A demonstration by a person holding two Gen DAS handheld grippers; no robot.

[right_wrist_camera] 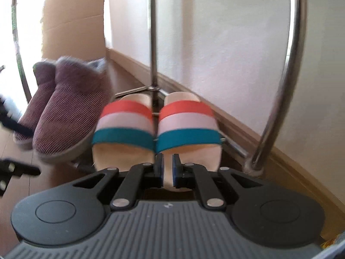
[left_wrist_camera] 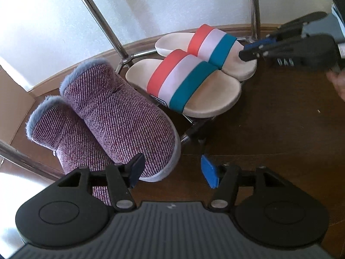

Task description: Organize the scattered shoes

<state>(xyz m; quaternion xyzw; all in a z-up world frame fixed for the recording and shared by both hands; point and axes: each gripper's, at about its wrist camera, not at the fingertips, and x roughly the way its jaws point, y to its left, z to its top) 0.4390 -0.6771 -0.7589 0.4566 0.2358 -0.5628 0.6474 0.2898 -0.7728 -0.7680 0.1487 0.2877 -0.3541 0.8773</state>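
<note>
1. Two pairs of shoes sit side by side on the bottom rails of a chrome rack by the wall: purple knitted slippers with grey fluffy collars, and cream sandals with red, pale pink and teal bands.
2. The slippers touch each other, toes toward the left wrist camera; the sandals lie just beside them, also as a close pair.
3. The left gripper stands open, its fingers well apart. The left finger is against or just over the toe of the nearer slipper (contact cannot be told), while the blue pad of the other hangs over the dark wood floor. Nothing is clamped between them.
4. The right gripper has its fingers almost together, only a slim gap between the pads, and nothing in it. In its own view the tips sit over the toe end of the right-hand sandal; from the left wrist view they are at that sandal's toe edge (touching or not is unclear).
5. A cardboard box stands behind the slippers, against the white wall.
</note>
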